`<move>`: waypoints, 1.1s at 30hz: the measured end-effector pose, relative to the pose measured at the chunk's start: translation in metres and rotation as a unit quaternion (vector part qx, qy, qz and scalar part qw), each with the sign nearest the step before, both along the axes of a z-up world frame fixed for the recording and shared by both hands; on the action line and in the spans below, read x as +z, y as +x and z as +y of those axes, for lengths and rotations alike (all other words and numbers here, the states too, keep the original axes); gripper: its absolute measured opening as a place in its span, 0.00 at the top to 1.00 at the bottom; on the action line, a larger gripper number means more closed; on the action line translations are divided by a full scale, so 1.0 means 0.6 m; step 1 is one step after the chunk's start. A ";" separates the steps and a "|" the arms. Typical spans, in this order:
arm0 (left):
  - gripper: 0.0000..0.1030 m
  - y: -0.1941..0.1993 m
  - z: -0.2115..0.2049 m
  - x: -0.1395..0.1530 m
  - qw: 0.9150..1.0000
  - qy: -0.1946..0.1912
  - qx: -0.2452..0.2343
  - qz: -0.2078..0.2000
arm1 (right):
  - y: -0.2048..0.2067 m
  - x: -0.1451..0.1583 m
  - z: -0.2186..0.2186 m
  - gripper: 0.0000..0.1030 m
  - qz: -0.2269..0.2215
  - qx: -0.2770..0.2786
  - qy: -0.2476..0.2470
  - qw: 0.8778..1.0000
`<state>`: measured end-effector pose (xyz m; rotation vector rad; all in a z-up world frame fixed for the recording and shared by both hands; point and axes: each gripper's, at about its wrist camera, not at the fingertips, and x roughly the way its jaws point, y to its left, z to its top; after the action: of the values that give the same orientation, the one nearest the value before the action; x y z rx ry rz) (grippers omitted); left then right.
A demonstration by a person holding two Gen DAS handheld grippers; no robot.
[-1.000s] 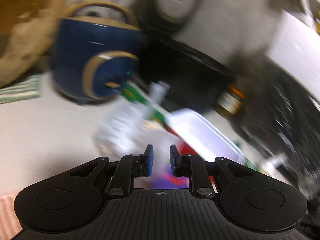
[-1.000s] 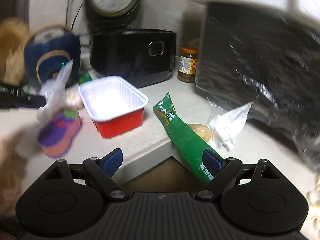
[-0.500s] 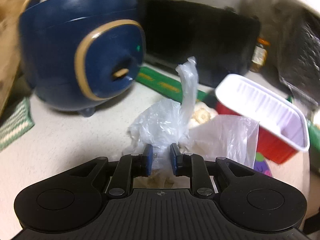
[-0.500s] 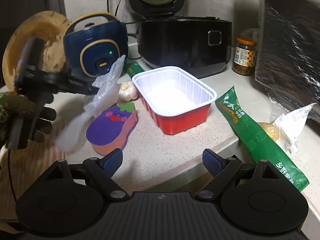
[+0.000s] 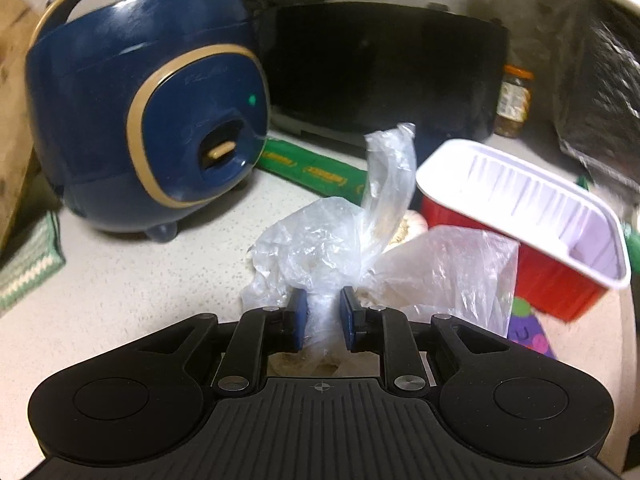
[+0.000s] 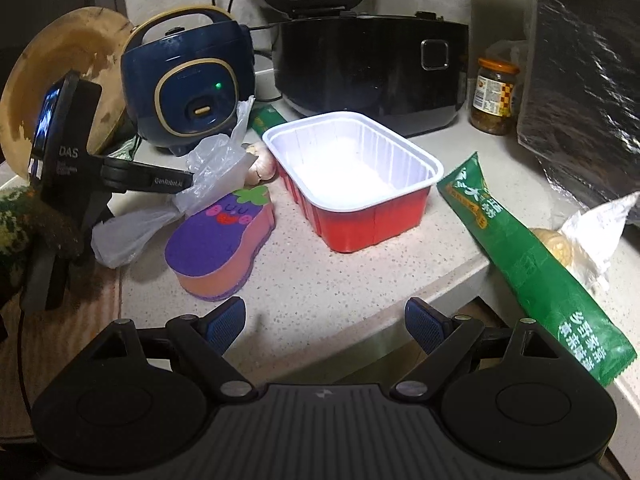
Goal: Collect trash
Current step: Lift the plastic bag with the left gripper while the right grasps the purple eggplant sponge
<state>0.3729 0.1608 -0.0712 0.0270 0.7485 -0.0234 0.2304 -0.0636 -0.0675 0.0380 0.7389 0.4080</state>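
Speckled stone countertop [image 6: 344,280] spreads beneath a clutter of kitchen appliances and litter, with a black foil-lined box [image 6: 588,80] at its right end and a black rice cooker [image 6: 372,68] against the wall at the back. Left of that cooker stands a smaller navy cooker [image 6: 188,80] trimmed in gold, its green light lit, with a round wooden board [image 6: 60,80] propped beside it. At centre sits a red plastic tray [image 6: 360,184] with a white lining, upright and with nothing visible inside. A long green snack wrapper [image 6: 532,264] lies to its right, reaching past the counter edge, next to a crumpled white wrapper [image 6: 592,236]. A purple and orange sponge [image 6: 224,240] shaped like an aubergine rests left of the tray, a garlic bulb [image 6: 260,168] just behind it. The left gripper [image 5: 323,317], held in a gloved hand [image 6: 36,232], pinches a crumpled clear plastic bag [image 5: 360,248] between its blue pads, the bag raised above the counter beside the sponge and tray. The right gripper [image 6: 326,326] hovers at the counter edge, jaws spread wide with nothing between them. A small jar [image 6: 494,96] stands by the box.
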 end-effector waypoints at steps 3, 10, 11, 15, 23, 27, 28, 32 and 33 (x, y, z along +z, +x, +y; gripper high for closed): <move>0.84 -0.002 0.025 0.000 0.998 -0.059 0.022 0.001 | -0.004 0.000 -0.006 0.15 0.001 -0.008 0.002 1.000; 0.90 -0.053 0.089 0.025 0.983 -0.161 0.082 -0.038 | -0.013 0.011 -0.011 0.15 -0.019 -0.015 0.003 1.000; 0.90 -0.064 0.096 0.032 0.981 -0.169 0.087 -0.046 | -0.012 0.010 -0.010 0.15 -0.018 -0.015 0.003 1.000; 0.90 -0.110 0.113 0.065 0.973 -0.199 0.092 -0.079 | -0.012 0.007 -0.002 0.15 -0.012 -0.010 0.003 1.000; 0.90 -0.168 0.108 0.108 0.966 -0.220 0.075 -0.110 | -0.021 0.019 0.030 0.15 -0.030 0.013 -0.001 0.999; 0.90 -0.199 0.103 0.122 0.967 -0.211 0.069 -0.124 | -0.017 0.033 0.052 0.15 -0.052 0.021 -0.005 0.998; 0.90 -0.207 0.104 0.124 0.966 -0.212 0.070 -0.126 | -0.012 0.037 0.060 0.15 -0.056 0.023 -0.005 0.998; 0.90 -0.226 0.116 0.122 0.963 -0.226 0.076 -0.129 | 0.027 0.050 0.104 0.15 -0.056 0.034 -0.004 0.998; 0.90 -0.229 0.120 0.120 0.962 -0.229 0.079 -0.129 | 0.035 0.052 0.115 0.15 -0.050 0.033 -0.003 0.998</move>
<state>0.2356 0.2330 0.0007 -0.4638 0.4678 -0.0405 0.2514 0.0052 -0.0366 -0.0135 0.6442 0.4679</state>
